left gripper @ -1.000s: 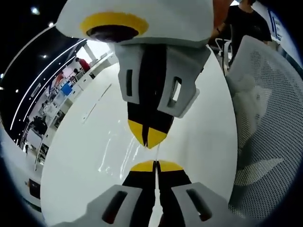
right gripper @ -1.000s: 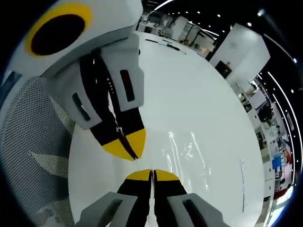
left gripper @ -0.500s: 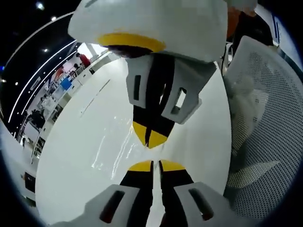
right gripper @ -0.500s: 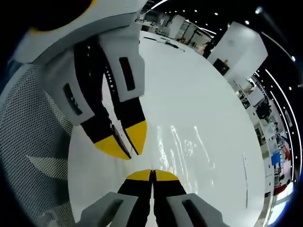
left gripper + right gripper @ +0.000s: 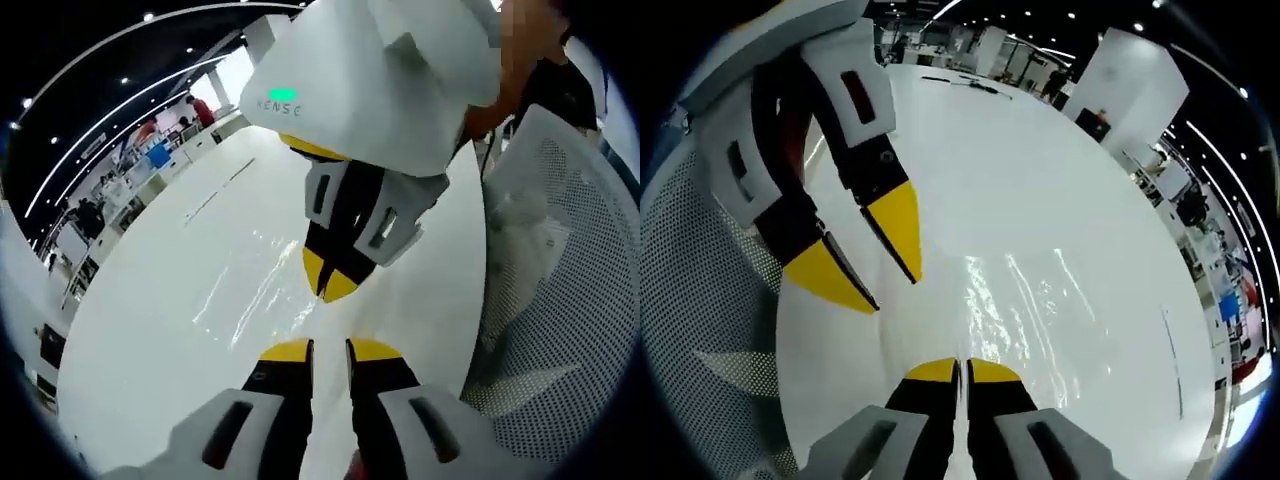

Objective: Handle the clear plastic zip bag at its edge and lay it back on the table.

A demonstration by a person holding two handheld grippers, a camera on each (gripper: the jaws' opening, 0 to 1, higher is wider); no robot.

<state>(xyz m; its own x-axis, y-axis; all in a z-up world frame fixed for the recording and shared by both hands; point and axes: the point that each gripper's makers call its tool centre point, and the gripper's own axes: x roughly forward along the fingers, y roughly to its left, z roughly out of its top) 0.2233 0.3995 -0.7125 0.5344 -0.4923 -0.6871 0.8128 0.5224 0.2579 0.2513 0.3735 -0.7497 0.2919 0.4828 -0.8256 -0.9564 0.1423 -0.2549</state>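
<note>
The clear zip bag (image 5: 262, 290) lies flat on the white table (image 5: 140, 340) and shows mainly as glints; in the right gripper view the bag (image 5: 1025, 310) spreads out beyond my jaws. My right gripper (image 5: 962, 368) is shut, and the bag's near edge runs into its yellow tips. In the left gripper view the right gripper (image 5: 330, 293) comes down from above, tips together at that same edge. My left gripper (image 5: 328, 350) stands open just short of it, nothing between its jaws. Seen from the right gripper view, the left gripper (image 5: 897, 297) has its jaws spread.
A white mesh chair (image 5: 560, 300) stands beside the table, and its mesh back (image 5: 700, 330) is close to the grippers. A person's arm (image 5: 500, 90) holds the right gripper. Beyond the table (image 5: 1040, 170) are desks and people in a large hall.
My left gripper has opened and let go of the bag's edge; it was shut tip to tip with the right one. The right gripper stays shut.
</note>
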